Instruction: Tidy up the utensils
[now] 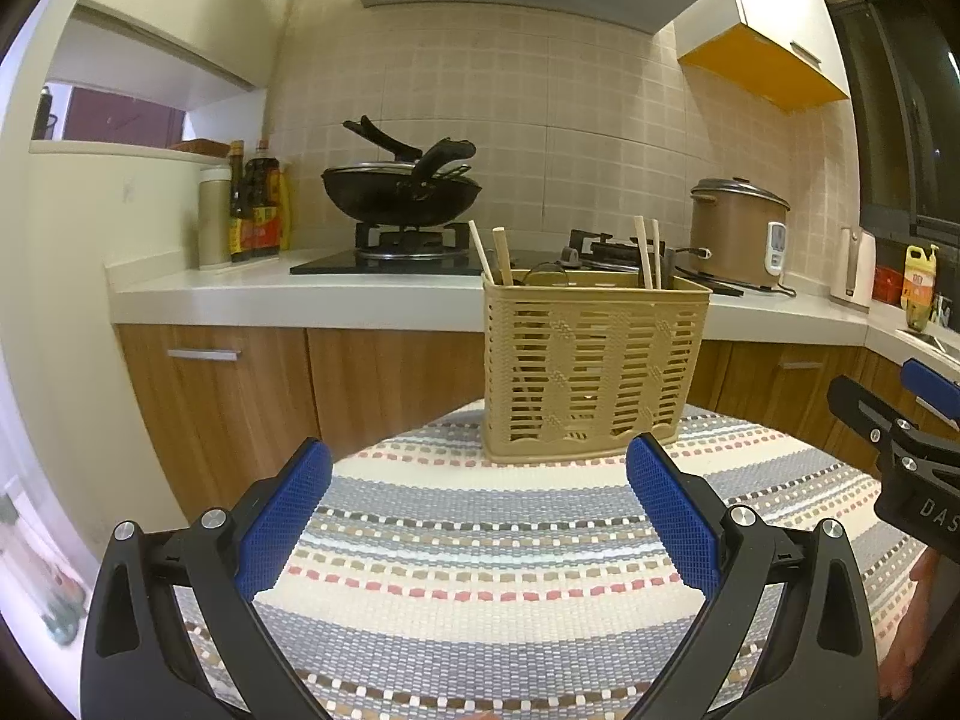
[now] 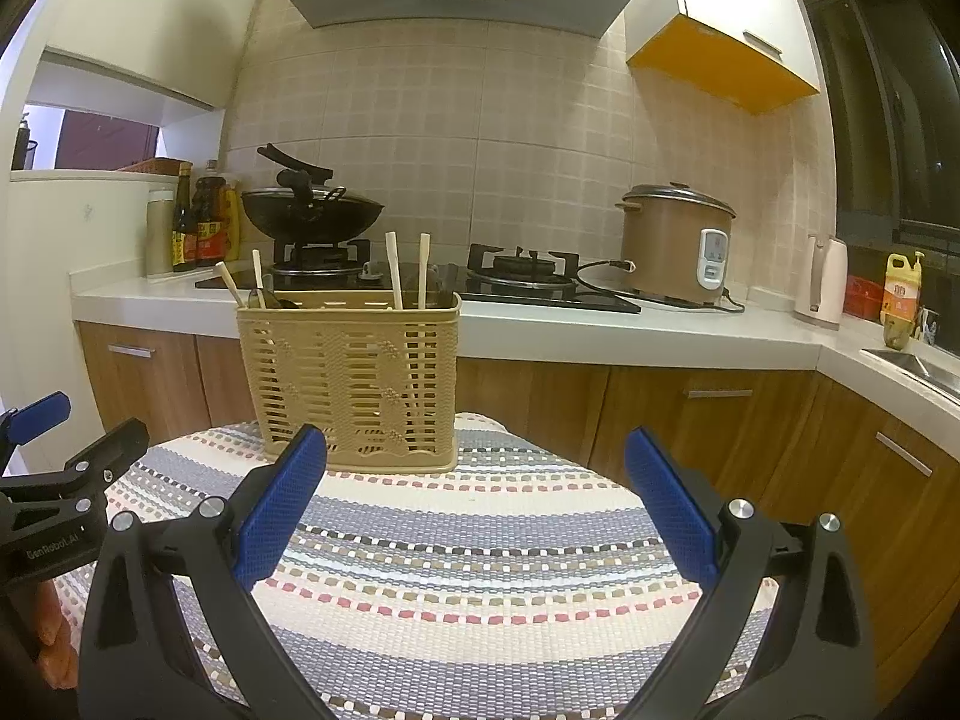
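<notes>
Utensils: none held; left tongs (image 1: 477, 468) and right tongs (image 2: 476, 459) gaped wide, empty, above the striped bench (image 1: 480, 570). Chopsticks (image 2: 394, 271) stood in the beige basket (image 1: 591, 369) beyond. Risk: a careless reach could tip that light basket.

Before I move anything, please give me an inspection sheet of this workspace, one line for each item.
Surface: striped woven cloth covers the table; no loose utensil seen on it.
Job's things: beige slotted utensil basket stands upright at the cloth's far edge; wooden chopsticks stick up from it, and dark utensils I cannot identify.
Clutter: nothing seen on the cloth.
Grippers: left gripper and right gripper both open, blue fingers apart, holding nothing.
Cables: rice cooker cord lies on the counter.
Surroundings: wok on the stove, sauce bottles, range hood above.
</notes>
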### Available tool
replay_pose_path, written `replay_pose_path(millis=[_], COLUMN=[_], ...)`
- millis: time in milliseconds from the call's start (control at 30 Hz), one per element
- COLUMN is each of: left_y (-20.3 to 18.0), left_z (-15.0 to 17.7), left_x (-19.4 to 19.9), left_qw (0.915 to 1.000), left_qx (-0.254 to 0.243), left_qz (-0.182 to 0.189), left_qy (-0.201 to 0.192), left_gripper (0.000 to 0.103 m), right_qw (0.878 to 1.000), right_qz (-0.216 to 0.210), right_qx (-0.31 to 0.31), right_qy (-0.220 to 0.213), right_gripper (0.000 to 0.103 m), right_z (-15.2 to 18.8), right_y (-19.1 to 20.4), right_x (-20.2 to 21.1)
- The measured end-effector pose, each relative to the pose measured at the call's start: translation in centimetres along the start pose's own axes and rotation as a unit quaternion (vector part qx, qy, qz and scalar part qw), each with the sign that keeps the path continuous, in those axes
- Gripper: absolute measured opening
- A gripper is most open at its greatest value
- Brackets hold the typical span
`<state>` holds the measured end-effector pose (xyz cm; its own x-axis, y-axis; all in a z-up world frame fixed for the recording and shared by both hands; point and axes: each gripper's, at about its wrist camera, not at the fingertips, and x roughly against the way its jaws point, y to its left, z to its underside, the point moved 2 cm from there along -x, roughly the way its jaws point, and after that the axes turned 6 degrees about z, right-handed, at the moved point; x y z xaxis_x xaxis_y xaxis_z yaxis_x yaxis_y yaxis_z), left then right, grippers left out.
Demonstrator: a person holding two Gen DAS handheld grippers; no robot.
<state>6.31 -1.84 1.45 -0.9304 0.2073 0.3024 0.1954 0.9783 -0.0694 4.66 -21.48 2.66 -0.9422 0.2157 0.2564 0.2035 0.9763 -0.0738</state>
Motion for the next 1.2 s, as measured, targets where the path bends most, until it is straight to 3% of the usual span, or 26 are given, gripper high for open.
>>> replay_pose_path(millis=[1200], left_y=[-0.25], left_z=[-0.09], left_x=[0.15], left_qw=[1.0], left_qx=[-0.009], left_qz=[-0.002], left_qy=[0.001], left_gripper=[0.095], right_qw=[1.0], right_qz=[-0.006], right_qx=[-0.021], right_qy=[0.013], right_gripper=[0.095], right_z=[0.0], right_y=[-0.74], right_x=[-0.46])
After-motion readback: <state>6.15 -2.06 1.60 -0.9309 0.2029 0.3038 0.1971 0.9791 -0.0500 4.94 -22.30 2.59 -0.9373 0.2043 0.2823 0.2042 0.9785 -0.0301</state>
